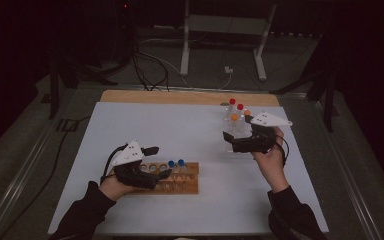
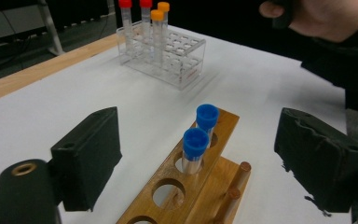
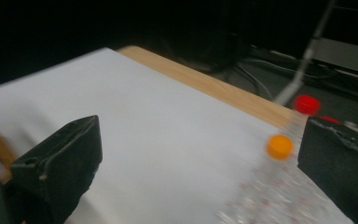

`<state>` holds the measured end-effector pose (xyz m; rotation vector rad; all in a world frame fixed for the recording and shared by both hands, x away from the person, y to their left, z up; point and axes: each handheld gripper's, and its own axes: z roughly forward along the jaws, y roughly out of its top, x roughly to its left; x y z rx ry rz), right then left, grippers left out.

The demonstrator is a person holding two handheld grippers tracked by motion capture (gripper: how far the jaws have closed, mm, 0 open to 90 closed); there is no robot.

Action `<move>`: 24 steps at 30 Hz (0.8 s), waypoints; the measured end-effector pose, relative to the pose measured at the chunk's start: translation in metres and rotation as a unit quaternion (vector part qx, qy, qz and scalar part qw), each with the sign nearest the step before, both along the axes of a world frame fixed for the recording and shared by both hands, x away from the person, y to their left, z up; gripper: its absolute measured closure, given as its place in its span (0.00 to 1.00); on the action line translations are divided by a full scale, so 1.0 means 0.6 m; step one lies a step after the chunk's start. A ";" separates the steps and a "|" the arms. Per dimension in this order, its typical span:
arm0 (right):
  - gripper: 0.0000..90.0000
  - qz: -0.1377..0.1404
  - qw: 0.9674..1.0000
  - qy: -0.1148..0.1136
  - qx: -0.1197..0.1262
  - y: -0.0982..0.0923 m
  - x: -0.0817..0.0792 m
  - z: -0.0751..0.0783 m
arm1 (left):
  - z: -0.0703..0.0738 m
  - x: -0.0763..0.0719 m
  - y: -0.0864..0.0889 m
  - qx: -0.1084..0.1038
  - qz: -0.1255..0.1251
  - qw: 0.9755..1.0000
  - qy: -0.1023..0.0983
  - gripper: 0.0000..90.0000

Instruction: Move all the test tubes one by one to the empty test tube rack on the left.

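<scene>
A: Blue-capped tubes (image 2: 195,149): where?
B: Upright in round holes of the wooden rack (image 2: 177,191), near left on the white surface (image 1: 190,130); left tongs (image 2: 200,163) spread apart around them.
A: Right tongs (image 3: 196,168)?
B: Apart, empty, beside the clear plastic rack (image 2: 177,56).

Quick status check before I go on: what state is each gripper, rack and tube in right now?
Left gripper: open, holding nothing.
Right gripper: open, holding nothing.
Blue-capped tubes: two, upright in neighbouring holes.
Wooden rack: flat on table, other visible holes empty.
Clear rack: holds red- and orange-capped tubes, upright.
</scene>
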<state>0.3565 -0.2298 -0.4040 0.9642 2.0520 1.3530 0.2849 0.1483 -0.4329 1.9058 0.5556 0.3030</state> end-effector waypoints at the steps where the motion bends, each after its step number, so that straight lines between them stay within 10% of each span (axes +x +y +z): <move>1: 0.00 -0.007 1.000 0.002 -0.003 -0.002 0.005 -0.005 | 0.001 0.000 0.001 -0.001 -0.002 1.000 0.001 0.11; 7: 0.01 -0.041 0.998 0.038 -0.001 -0.010 0.041 -0.042 | 0.005 -0.003 0.005 -0.005 -0.007 1.000 -0.002 0.03; 24: 0.50 -0.097 0.991 0.087 -0.024 -0.017 0.097 -0.086 | 0.009 -0.002 0.012 -0.012 0.001 1.000 -0.006 0.03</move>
